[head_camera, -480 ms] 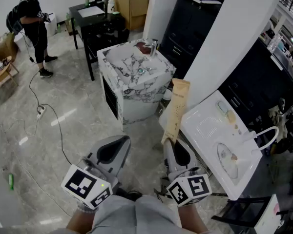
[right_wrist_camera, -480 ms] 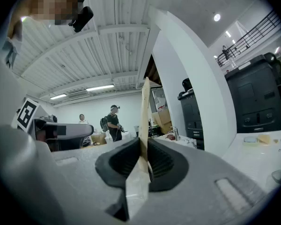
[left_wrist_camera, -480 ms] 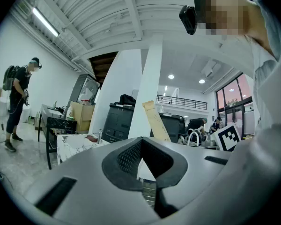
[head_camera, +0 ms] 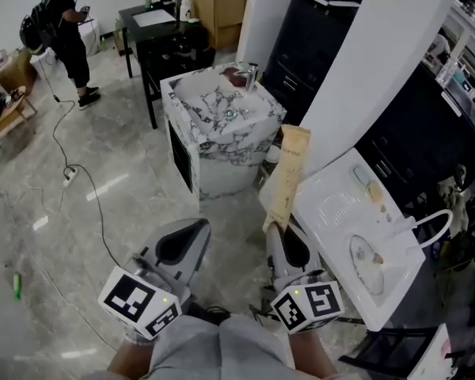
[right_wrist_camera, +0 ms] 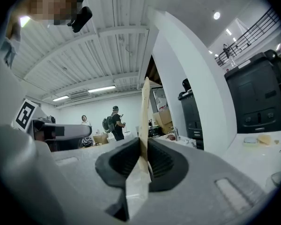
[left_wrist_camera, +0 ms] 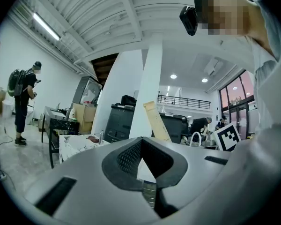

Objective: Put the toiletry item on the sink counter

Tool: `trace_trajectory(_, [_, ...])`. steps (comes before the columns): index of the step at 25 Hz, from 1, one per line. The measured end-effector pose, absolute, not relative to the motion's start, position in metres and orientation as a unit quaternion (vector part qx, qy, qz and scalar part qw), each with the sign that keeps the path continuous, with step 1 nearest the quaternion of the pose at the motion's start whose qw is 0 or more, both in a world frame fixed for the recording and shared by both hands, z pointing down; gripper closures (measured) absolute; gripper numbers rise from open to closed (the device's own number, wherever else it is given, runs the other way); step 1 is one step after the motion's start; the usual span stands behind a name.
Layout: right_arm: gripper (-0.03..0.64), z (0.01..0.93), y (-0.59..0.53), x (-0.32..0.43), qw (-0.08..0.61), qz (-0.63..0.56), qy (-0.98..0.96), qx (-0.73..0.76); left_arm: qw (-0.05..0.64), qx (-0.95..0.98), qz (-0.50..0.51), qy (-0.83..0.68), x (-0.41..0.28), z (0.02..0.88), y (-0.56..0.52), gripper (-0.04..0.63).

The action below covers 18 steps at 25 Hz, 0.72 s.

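A long, flat tan packet point(head_camera: 289, 176) stands upright in my right gripper point(head_camera: 279, 232), whose jaws are shut on its lower end. In the right gripper view the packet point(right_wrist_camera: 144, 111) rises edge-on out of the pinched pads of the right gripper point(right_wrist_camera: 144, 146). The white sink counter point(head_camera: 332, 204) lies just right of the packet, with an oval basin and a curved white faucet point(head_camera: 435, 212). My left gripper point(head_camera: 191, 229) hangs level beside it over the floor, shut with nothing in it; in the left gripper view its tips point(left_wrist_camera: 140, 142) meet.
A marble-patterned sink unit point(head_camera: 222, 113) stands ahead, with a black table point(head_camera: 154, 30) and cardboard boxes behind it. A person with a backpack point(head_camera: 63, 30) stands at the far left. A cable point(head_camera: 71, 169) runs over the floor. Small pieces point(head_camera: 372, 188) lie on the white counter.
The person at the back left has stepped farther away. Both grippers and the packet keep their places.
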State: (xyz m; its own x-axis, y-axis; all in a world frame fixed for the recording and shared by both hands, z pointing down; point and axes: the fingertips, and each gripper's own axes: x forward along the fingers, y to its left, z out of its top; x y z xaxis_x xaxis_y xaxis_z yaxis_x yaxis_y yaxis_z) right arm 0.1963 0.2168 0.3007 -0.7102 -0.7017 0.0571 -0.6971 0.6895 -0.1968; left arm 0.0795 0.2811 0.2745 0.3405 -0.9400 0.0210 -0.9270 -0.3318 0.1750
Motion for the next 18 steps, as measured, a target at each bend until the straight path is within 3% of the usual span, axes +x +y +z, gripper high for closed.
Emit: trace_trajectory(18, [0.569, 0.313, 0.221, 0.247, 0.023, -0.124, 0.921, -0.370, 0.068, 0.795, -0.044, -0.601, 0.118, 0.274, 0.294, 0.591])
